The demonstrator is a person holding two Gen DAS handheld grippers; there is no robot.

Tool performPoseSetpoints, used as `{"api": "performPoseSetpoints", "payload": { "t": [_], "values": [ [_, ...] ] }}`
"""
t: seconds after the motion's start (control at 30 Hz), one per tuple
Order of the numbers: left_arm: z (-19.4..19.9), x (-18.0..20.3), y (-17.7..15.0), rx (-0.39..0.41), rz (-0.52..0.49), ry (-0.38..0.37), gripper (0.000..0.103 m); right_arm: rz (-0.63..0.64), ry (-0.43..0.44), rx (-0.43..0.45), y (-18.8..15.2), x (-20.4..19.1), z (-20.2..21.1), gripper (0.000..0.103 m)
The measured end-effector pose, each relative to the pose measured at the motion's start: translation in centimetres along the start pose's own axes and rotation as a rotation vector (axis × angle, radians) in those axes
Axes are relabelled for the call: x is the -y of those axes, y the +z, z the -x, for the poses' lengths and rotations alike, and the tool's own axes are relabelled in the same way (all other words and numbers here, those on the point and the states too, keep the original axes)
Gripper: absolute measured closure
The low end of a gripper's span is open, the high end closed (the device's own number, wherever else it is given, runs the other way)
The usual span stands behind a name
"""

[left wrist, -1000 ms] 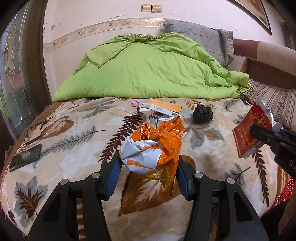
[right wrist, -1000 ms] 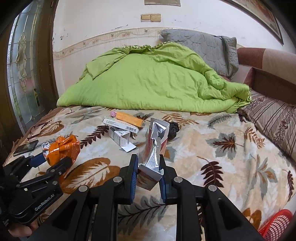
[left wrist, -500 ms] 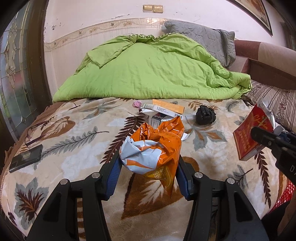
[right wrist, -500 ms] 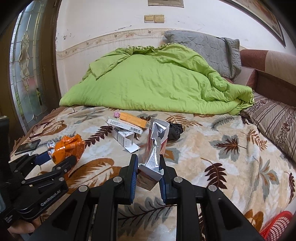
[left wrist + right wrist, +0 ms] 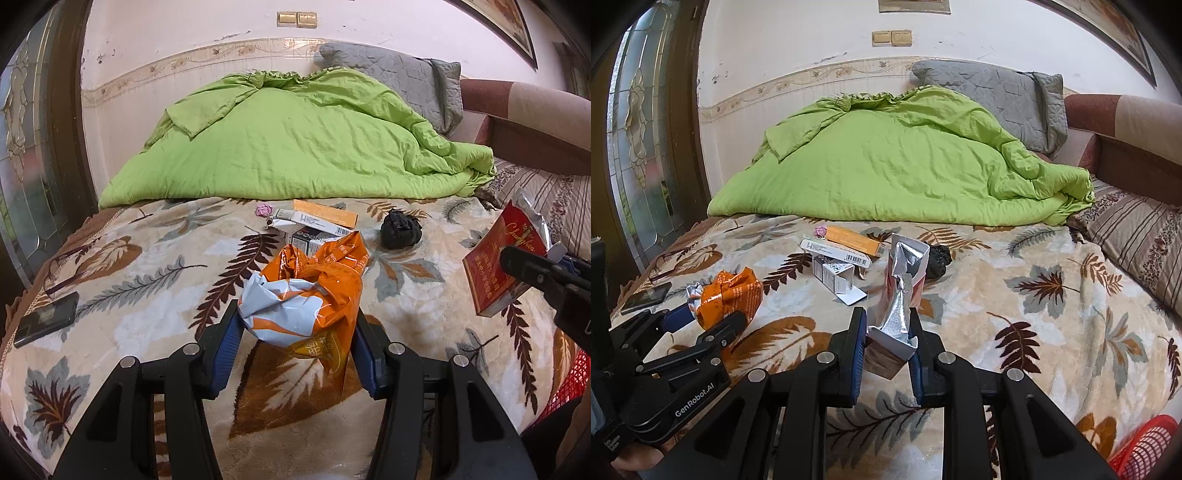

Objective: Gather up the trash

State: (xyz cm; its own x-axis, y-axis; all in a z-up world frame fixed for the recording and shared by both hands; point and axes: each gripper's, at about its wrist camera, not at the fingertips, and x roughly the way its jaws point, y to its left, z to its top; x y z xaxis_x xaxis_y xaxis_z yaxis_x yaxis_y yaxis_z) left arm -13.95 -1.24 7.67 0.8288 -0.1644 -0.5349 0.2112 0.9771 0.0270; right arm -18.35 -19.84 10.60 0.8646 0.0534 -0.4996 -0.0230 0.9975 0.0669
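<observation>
Left wrist view: the crumpled orange wrapper (image 5: 310, 295) is sitting clamped between the blue-padded fingers of the left gripper (image 5: 295, 332), held up over the leaf-patterned blanket (image 5: 155, 295) on the bed. Off to the right, the right gripper (image 5: 532, 273) is gripping a red carton (image 5: 495, 266) with a torn silver top.

In the right wrist view the same carton (image 5: 897, 314) is standing upright between that gripper's (image 5: 888, 343) fingers, which are pressing on both its sides — its silver lining is gaping open at the top. The left gripper (image 5: 701, 328) is showing at the lower left with the wrapper (image 5: 729, 295) in it.

More trash is lying farther up the blanket: an orange box (image 5: 853, 240) resting on a white box (image 5: 834, 253), an opened small box (image 5: 834, 275) just in front of them, a pink scrap (image 5: 820, 231) beside them, and a black bag (image 5: 400, 229) — partly hidden behind the carton in the right view. A phone (image 5: 46, 323) is lying near the bed's left edge. A green quilt (image 5: 295, 147) is heaped behind, with a grey pillow (image 5: 993, 99) against the wall. A red basket (image 5: 1145, 446) is peeking in at the lower right.
</observation>
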Motion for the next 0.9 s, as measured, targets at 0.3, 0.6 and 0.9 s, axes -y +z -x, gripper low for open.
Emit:
{"api": "performPoseSetpoints", "payload": {
  "t": [0.3, 0.6, 0.9],
  "values": [
    [-0.22, 0.21, 0.01, 0.0, -0.005, -0.01, 0.05, -0.007, -0.009, 0.009, -0.07, 0.28, 0.45, 0.081],
    [-0.28, 0.22, 0.05, -0.003, -0.007, -0.003, 0.05, 0.002, -0.009, 0.013, -0.02, 0.16, 0.42, 0.081],
    [-0.13, 0.3, 0.03, 0.005, -0.013, -0.011, 0.05, -0.023, -0.002, 0.015, 0.04, 0.73, 0.41, 0.081]
  ]
}}
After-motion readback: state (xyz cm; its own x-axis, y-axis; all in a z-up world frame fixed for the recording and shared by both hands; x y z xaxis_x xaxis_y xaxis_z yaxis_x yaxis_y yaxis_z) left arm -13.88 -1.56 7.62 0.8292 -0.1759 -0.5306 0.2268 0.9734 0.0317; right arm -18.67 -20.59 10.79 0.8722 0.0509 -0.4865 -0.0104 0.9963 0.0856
